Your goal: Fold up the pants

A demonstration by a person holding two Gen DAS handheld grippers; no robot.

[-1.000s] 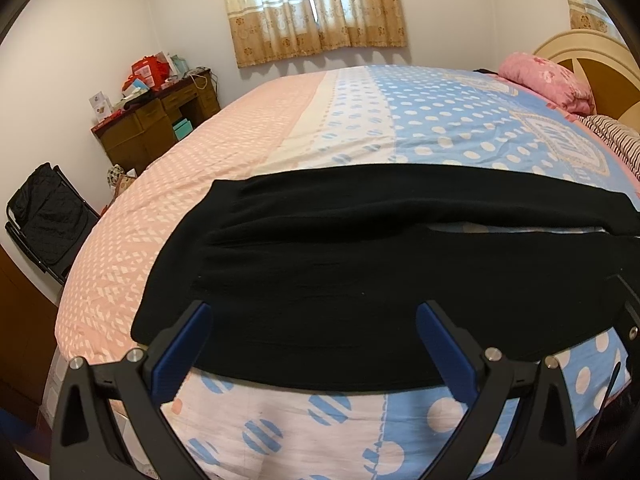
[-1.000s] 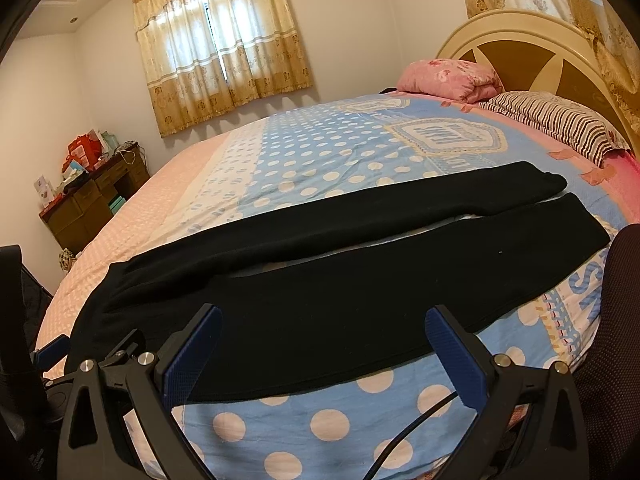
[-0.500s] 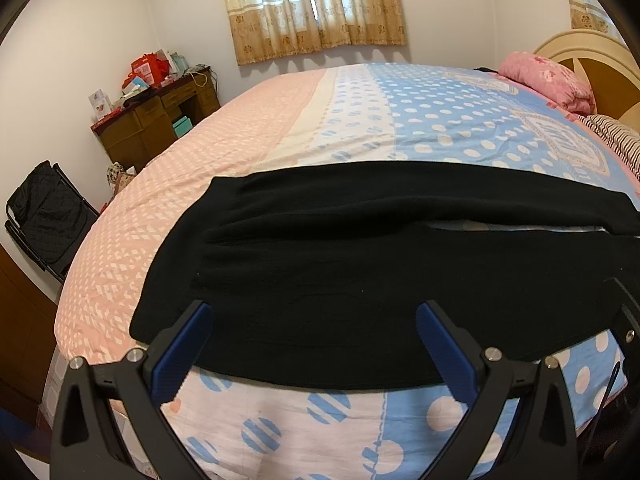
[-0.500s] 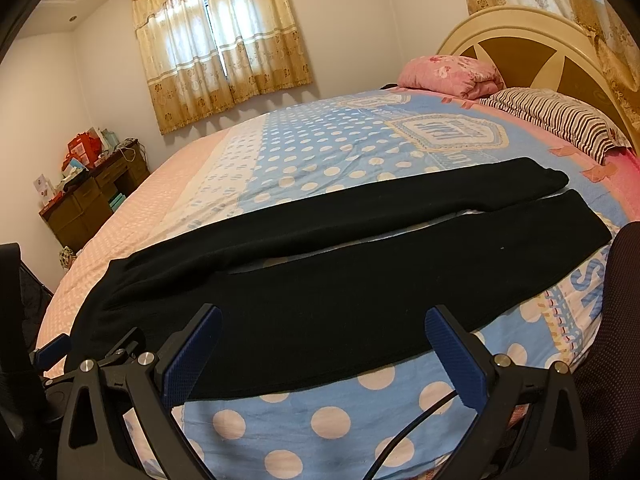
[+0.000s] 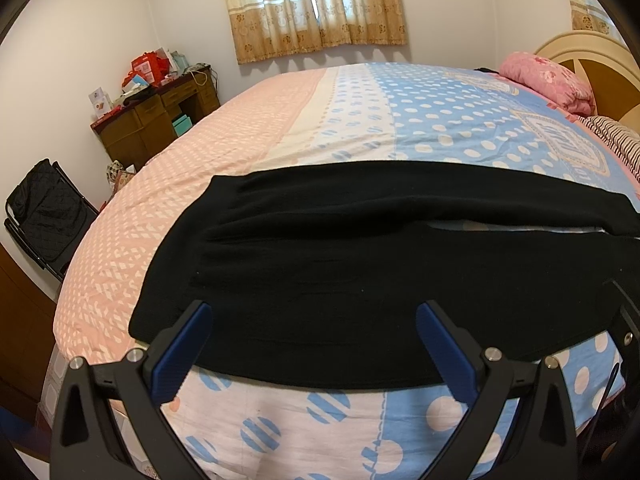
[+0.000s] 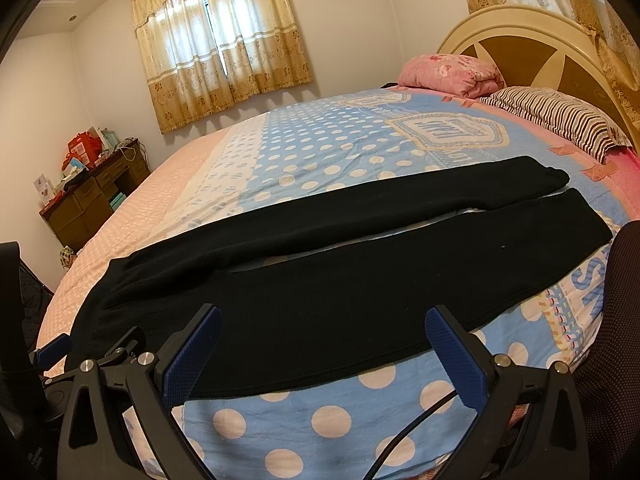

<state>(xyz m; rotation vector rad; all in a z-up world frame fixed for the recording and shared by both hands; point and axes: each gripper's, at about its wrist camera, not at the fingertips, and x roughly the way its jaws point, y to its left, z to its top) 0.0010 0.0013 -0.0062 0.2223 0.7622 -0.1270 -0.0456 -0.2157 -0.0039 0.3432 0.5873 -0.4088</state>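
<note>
Your left gripper (image 5: 314, 312): spread wide, holding nothing, poised over waist end of black pants (image 5: 360, 280). Your right gripper (image 6: 324, 316): spread too, nothing held, just ahead lies nearer leg. Pants flat across bed (image 6: 320, 148), legs running right toward striped pillow (image 6: 560, 116).

One pair of black pants (image 6: 340, 280); two grippers, left gripper (image 5: 314, 312) and right gripper (image 6: 324, 316); two pillows: pink pillow (image 6: 452, 70), striped pillow (image 6: 560, 114); one bed (image 6: 320, 148).
</note>
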